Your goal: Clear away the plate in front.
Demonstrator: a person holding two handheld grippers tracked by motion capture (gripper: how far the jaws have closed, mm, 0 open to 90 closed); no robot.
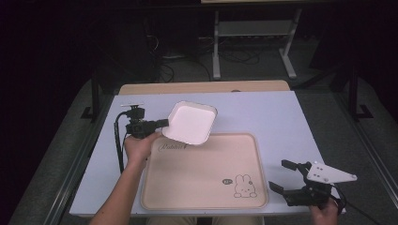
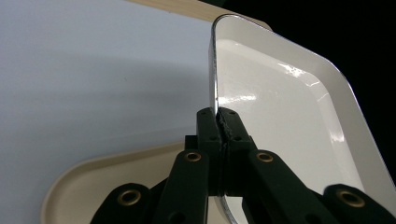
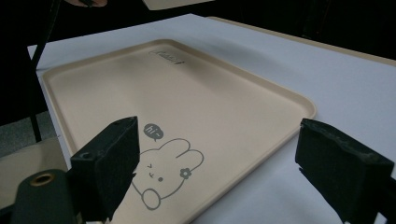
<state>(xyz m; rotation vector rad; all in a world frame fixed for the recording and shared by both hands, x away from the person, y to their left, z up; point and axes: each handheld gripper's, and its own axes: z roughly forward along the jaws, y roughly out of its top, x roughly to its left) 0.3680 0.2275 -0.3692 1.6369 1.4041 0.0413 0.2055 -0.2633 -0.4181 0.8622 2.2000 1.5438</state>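
I hold one white rectangular dish [image 1: 191, 123] by its rim in the left gripper [image 1: 165, 123], clamped tight, tilted in the air above the far left corner of the beige serving tray [image 1: 197, 199]. Step in hand, as I judge it: carrying the dish to the tray. The next move calls for levelling it, lowering it onto the tray floor, then releasing. The right gripper [image 1: 283, 177] rests released at the desk's [image 1: 263, 112] near right corner. Count: one dish, one tray, two grippers.

The tray [image 3: 196, 93] carries a "hi~" speech bubble [image 3: 153, 131] above its rabbit drawing [image 3: 166, 170]; the far script is unreadable.
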